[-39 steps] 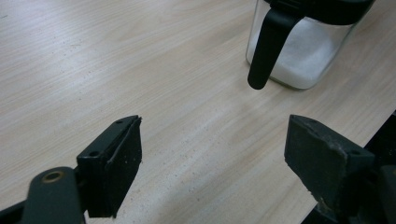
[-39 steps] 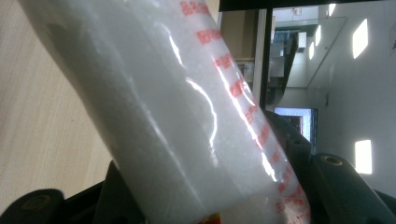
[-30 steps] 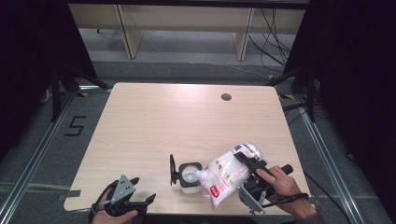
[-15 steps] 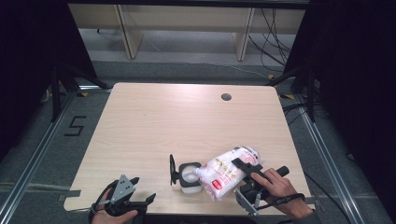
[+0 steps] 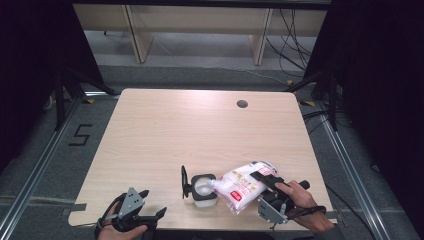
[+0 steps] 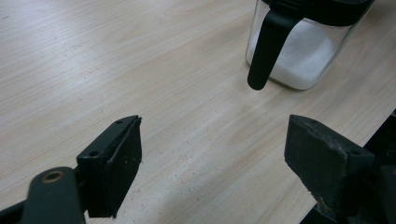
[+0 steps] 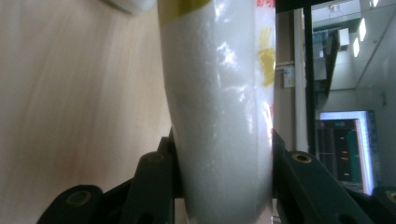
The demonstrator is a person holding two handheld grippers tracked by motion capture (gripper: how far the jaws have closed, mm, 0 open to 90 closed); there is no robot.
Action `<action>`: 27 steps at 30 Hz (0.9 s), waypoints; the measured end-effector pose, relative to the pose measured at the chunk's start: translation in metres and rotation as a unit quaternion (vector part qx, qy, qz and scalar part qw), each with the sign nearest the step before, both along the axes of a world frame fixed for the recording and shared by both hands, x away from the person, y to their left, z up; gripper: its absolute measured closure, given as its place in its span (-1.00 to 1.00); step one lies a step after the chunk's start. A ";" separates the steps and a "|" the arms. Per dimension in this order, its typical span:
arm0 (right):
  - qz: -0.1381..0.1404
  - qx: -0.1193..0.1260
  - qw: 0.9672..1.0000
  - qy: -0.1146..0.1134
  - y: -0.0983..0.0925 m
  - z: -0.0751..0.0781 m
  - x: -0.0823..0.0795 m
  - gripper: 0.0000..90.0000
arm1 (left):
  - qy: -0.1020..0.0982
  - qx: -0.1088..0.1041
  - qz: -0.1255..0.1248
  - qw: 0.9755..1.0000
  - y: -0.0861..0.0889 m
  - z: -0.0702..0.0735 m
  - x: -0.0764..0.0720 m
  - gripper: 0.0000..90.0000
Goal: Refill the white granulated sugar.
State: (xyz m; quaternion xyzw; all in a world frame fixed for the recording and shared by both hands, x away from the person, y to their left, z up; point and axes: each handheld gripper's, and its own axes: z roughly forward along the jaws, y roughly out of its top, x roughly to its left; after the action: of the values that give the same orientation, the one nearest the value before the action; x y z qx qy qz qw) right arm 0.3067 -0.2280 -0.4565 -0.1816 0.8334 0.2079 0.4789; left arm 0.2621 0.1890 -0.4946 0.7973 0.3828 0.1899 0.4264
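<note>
Near the front edge of the light wooden table [image 5: 165, 130], a clear square jar [image 5: 204, 190] with a black rim and a black handle stands upright, partly filled with white granules; its black lid [image 5: 184, 181] stands raised at the jar's left side. Right gripper [image 5: 264, 181]: jaws clamped on either side of a white plastic bag [image 5: 242, 182] printed in red and pink; the bag lies tilted, its lower corner reaching over the jar's open mouth. In the right gripper view the bag [image 7: 219, 116] is squeezed between the two black jaws, white grainy contents showing through the film, with yellow and red print near its upper edge. Left gripper [image 5: 152, 216]: held low at the table's front left corner, well apart from the jar, jaws spread wide with nothing between them. In the left gripper view the jar [image 6: 299, 51] stands beyond the parted jaws, its handle [image 6: 264, 49] hanging down the near face. A dark round cable hole [image 5: 242, 104] lies near the far right of the tabletop
</note>
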 end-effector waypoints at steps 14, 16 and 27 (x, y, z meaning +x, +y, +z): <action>-0.026 0.248 0.947 0.205 -0.036 -0.016 0.024 0.51 | 0.000 0.000 0.000 1.000 0.000 0.000 0.000 -0.59; -0.035 0.275 0.934 0.224 -0.044 -0.021 0.030 0.52 | -0.005 0.004 -0.003 1.000 0.001 0.001 0.001 -0.59; -0.062 0.357 0.893 0.265 -0.066 -0.026 0.045 0.53 | 0.000 0.002 0.001 1.000 0.000 0.000 0.000 -0.59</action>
State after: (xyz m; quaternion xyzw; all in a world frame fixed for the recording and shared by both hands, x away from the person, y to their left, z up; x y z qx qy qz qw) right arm 0.3515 -0.2940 -0.4823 0.1157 0.8085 0.5020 0.2845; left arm 0.2624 0.1889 -0.4947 0.7977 0.3828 0.1909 0.4251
